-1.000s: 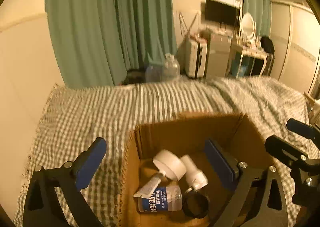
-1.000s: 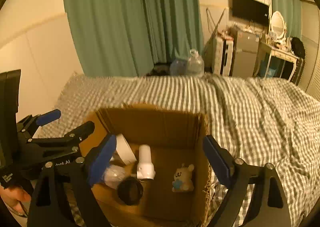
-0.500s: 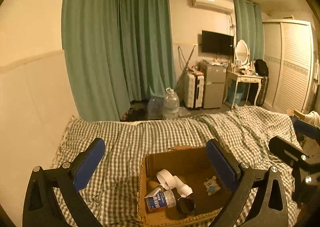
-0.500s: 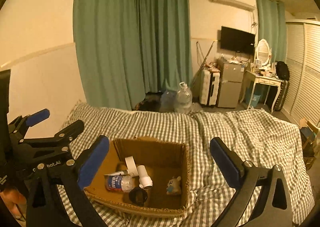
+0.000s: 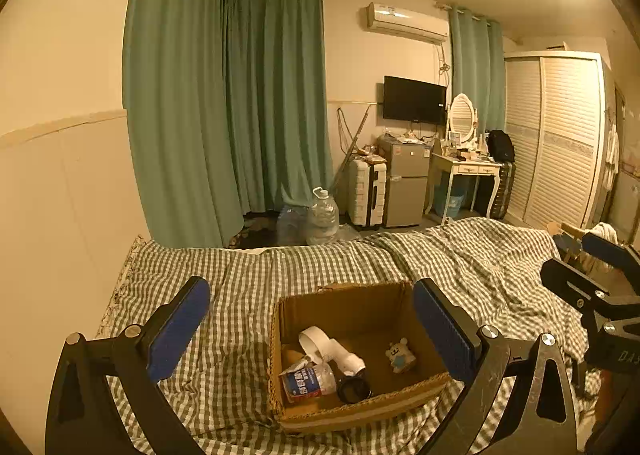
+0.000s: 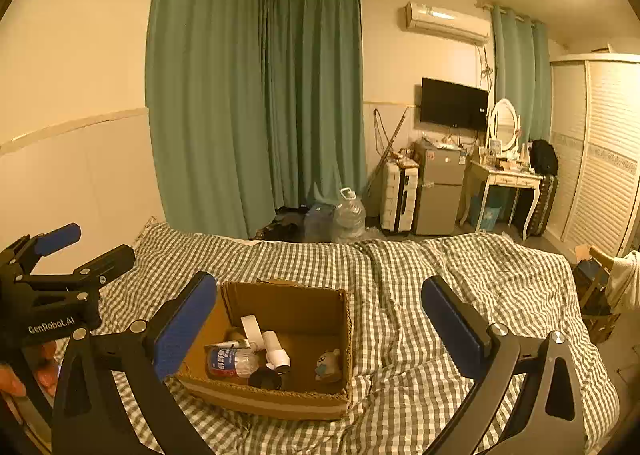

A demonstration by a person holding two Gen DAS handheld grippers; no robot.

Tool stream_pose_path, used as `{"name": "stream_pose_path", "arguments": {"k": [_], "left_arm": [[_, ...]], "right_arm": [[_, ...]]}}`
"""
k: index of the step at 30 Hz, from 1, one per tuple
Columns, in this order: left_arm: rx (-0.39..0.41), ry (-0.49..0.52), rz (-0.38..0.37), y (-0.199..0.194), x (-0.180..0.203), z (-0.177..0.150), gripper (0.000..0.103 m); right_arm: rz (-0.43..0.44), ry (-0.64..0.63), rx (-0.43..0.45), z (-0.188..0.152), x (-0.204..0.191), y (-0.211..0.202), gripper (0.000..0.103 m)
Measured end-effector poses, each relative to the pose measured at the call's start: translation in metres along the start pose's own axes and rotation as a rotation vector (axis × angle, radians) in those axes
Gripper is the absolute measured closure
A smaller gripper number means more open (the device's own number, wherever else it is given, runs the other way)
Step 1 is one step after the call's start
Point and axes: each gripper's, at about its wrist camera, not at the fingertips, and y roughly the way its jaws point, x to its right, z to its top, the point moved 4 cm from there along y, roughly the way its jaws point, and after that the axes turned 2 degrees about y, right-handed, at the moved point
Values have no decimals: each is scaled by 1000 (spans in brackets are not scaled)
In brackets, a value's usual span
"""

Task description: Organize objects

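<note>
Cardboard box (image 5: 352,359) sits on the checked bedspread (image 5: 240,287), with a labelled bottle (image 5: 308,379), a white tube-shaped item (image 5: 332,351), a dark round thing (image 5: 354,389) and a small bear toy (image 5: 400,355) inside it. The left gripper (image 5: 312,331) and right gripper (image 6: 320,331) hover above, jaws spread wide, holding nothing. The box looks filled, so tidying seems nearly done. On such soft bedding, a careless nudge could tip the box and spill everything.

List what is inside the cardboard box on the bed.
Inside the cardboard box: a labelled bottle, tape roll, white tube, black round item, small bear toy. Anything beneath them is hidden.
</note>
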Motion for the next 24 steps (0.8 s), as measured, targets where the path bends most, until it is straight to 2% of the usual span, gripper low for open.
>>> {"name": "stream_pose_path", "arguments": {"k": [5, 9, 12, 16, 20, 24], "left_arm": [[-20, -12, 21, 7, -9, -27, 0], [-39, -58, 37, 14, -21, -57, 0], [-51, -67, 72, 25, -28, -87, 0], [-80, -94, 117, 39, -35, -119, 0], [-80, -127, 118, 41, -37, -139, 0], [-42, -79, 141, 28, -31, -154, 0]], "right_arm": [[7, -34, 29, -29, -3, -4, 0], [36, -50, 1, -66, -5, 10, 0], [15, -65, -5, -88, -4, 25, 0], [34, -60, -46, -115, -6, 44, 0], [27, -85, -26, -137, -12, 48, 0], [35, -67, -36, -168, -13, 44, 0]]}}
